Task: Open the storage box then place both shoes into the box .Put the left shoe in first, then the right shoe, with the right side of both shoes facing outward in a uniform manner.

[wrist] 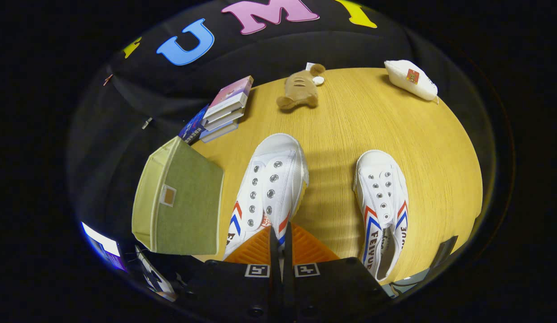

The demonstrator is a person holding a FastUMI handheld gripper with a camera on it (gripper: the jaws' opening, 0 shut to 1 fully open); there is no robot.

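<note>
On the round pale wooden table (372, 116), the green fabric storage box (182, 202) sits left of the fingers, lid down. The gripper (281, 244) is pinched nearly closed on the heel wall of the left white canvas shoe (269, 188); so thin a hold could let it slip or twist. The right white canvas shoe (383, 206) lies well apart.

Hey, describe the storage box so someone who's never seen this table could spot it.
On the round wooden table, look beside the shoe whose heel the gripper pinches. The storage box stands there, below the stacked books: green fabric, lid closed, small label tab.
</note>
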